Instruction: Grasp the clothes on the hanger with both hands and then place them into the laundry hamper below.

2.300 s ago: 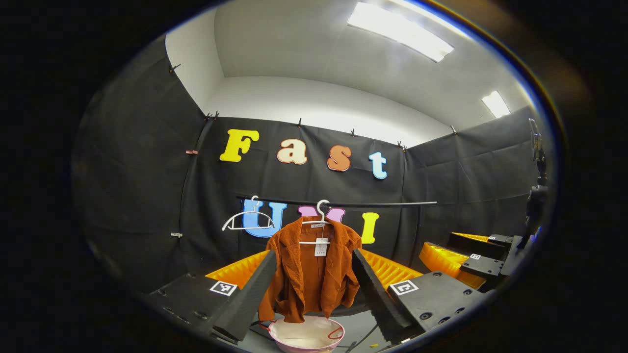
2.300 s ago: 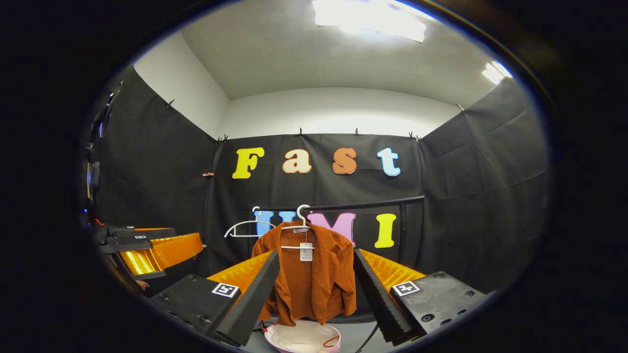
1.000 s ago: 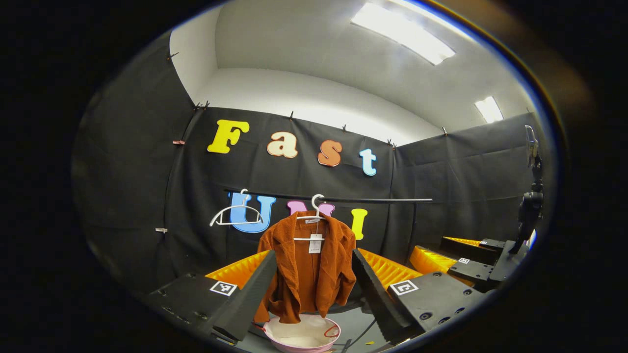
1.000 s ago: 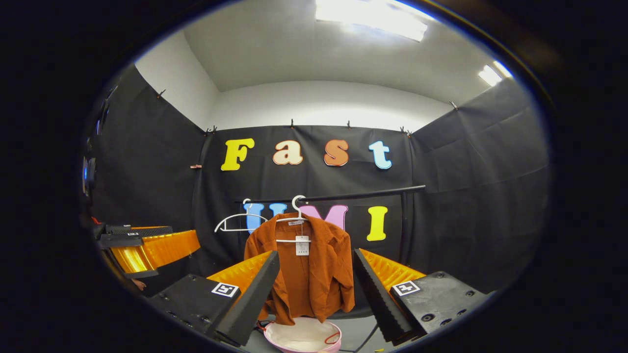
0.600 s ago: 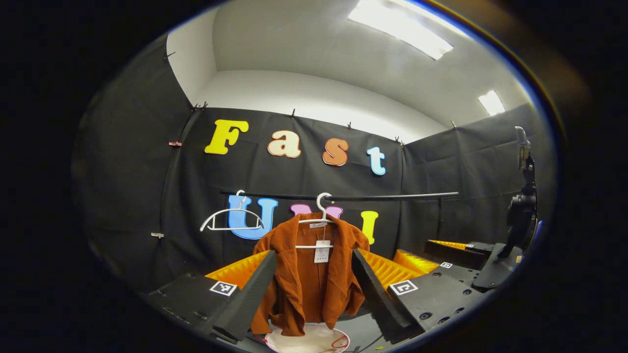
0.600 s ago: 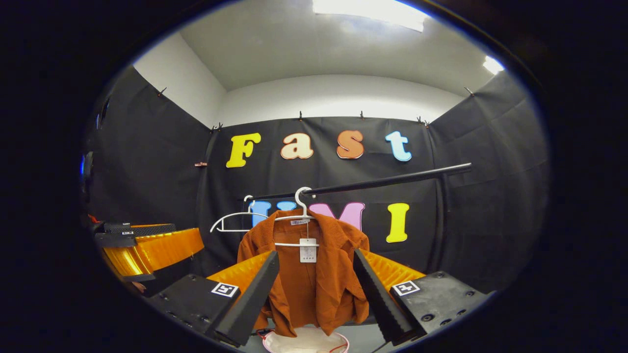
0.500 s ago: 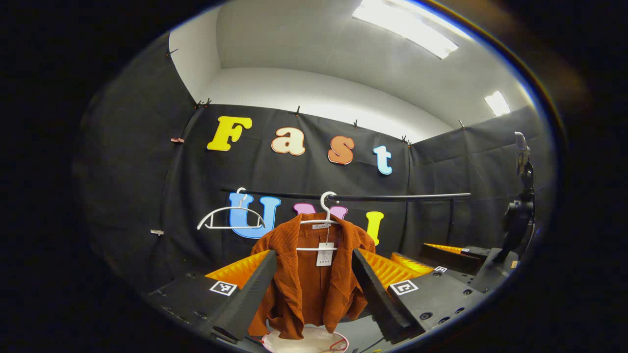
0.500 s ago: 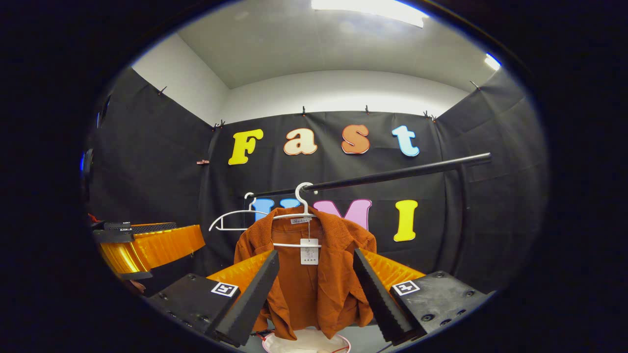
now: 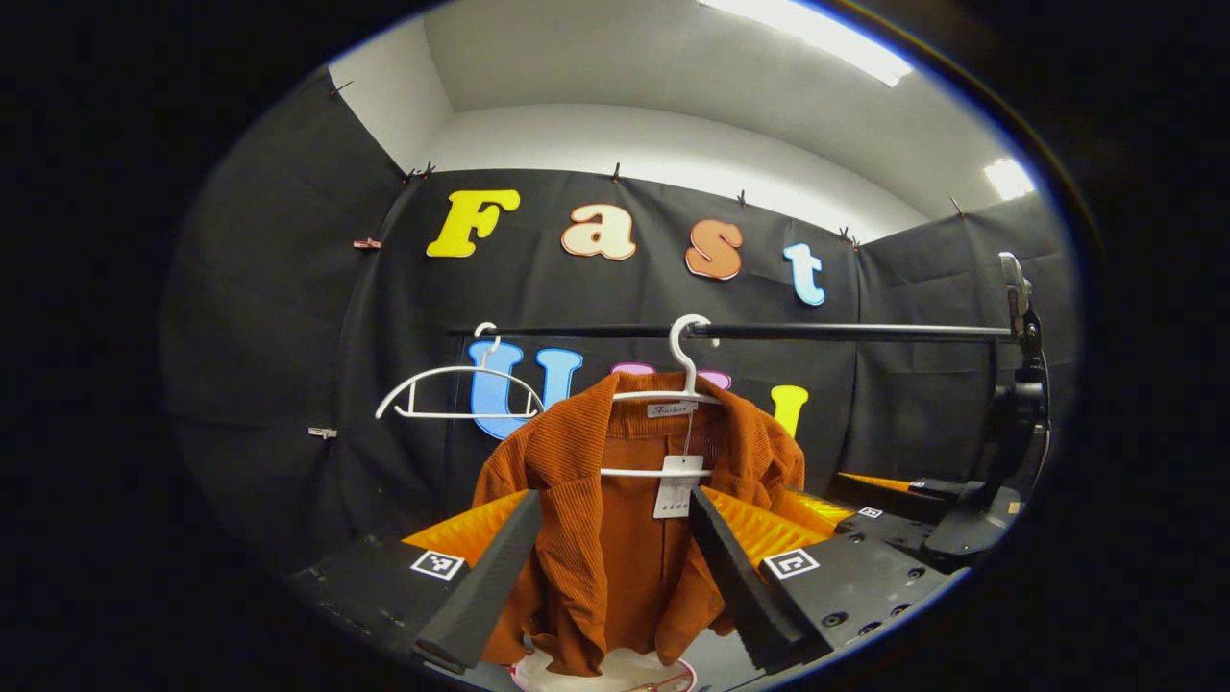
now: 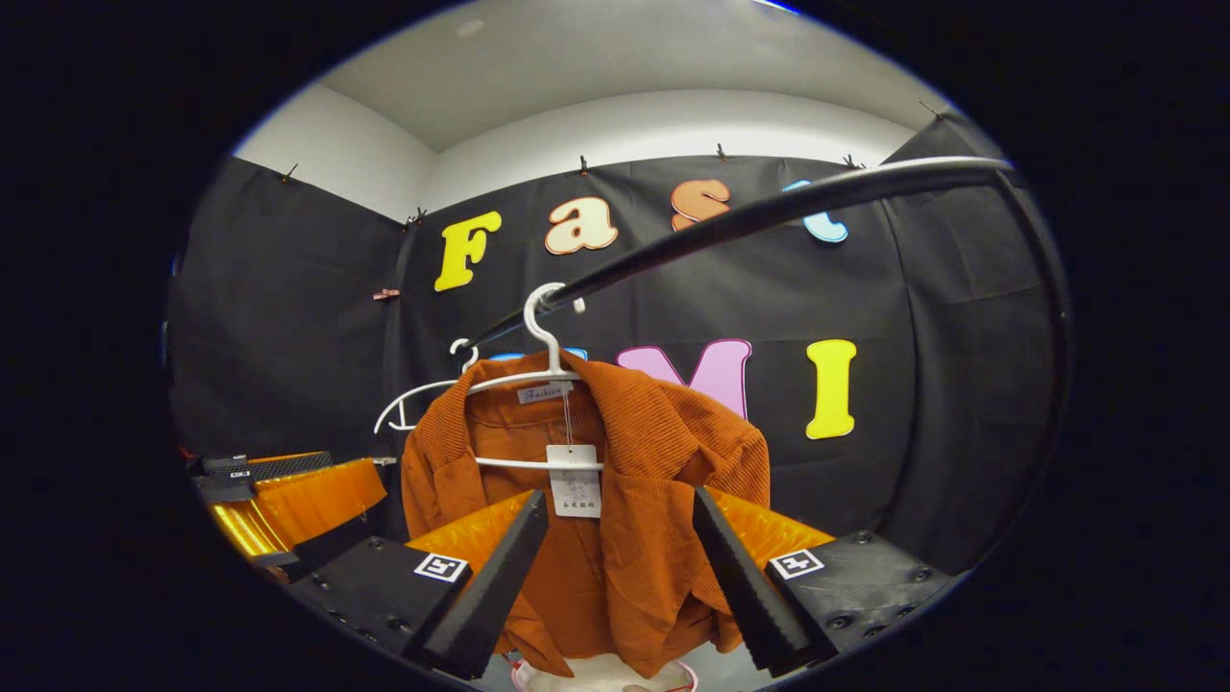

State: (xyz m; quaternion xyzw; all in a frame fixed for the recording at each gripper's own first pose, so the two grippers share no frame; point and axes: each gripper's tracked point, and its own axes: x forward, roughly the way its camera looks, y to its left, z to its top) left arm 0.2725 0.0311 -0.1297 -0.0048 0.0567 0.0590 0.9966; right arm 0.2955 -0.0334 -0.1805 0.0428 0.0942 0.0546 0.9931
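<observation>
Black rail (image 9: pixel 817 332) | rust ribbed jacket (image 9: pixel 615 509), tagged | hamper (image 10: pixel 596 673) seemingly pink-rimmed

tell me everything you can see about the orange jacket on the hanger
The orange jacket is a rust-orange ribbed, corduroy-looking garment with a wide collar, hanging open at the front on a white hanger hooked over a black rail. A neck label sits inside the collar, and a white paper tag dangles on a string. Its hem hangs just above the pale hamper. The left claw and right claw are open, framing it; contact is not visible.
</observation>
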